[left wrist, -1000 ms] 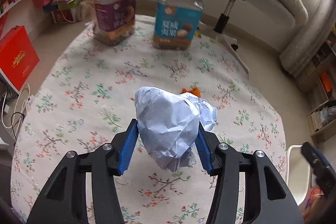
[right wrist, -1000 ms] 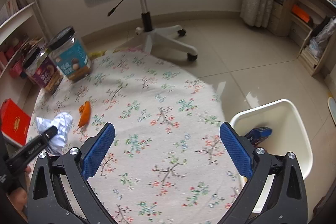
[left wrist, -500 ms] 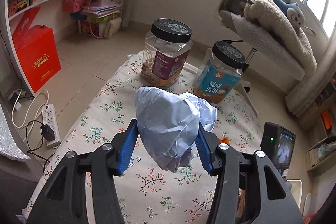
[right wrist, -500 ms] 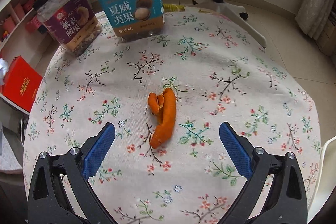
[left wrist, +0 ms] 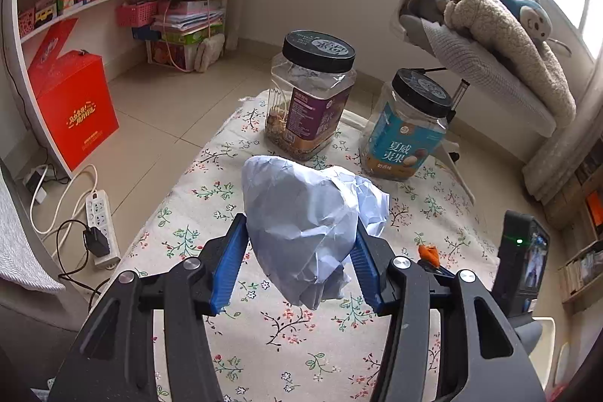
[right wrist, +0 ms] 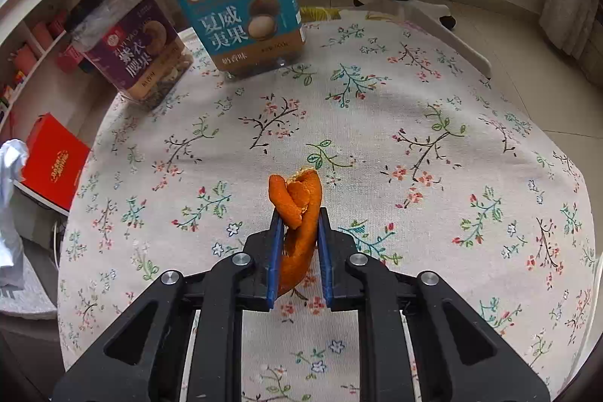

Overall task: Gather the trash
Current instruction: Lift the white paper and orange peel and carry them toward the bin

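Right gripper (right wrist: 298, 243) clamped on orange peel (right wrist: 297, 213) lying on the desk (right wrist: 452, 100); left gripper (left wrist: 299, 262) clamped on crumpled paper (left wrist: 305, 221), held above it. Lift peel straight, keeping squeeze firm.

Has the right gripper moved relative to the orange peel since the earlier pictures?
Yes. The right gripper came down toward the floral tablecloth and shut on the orange peel.
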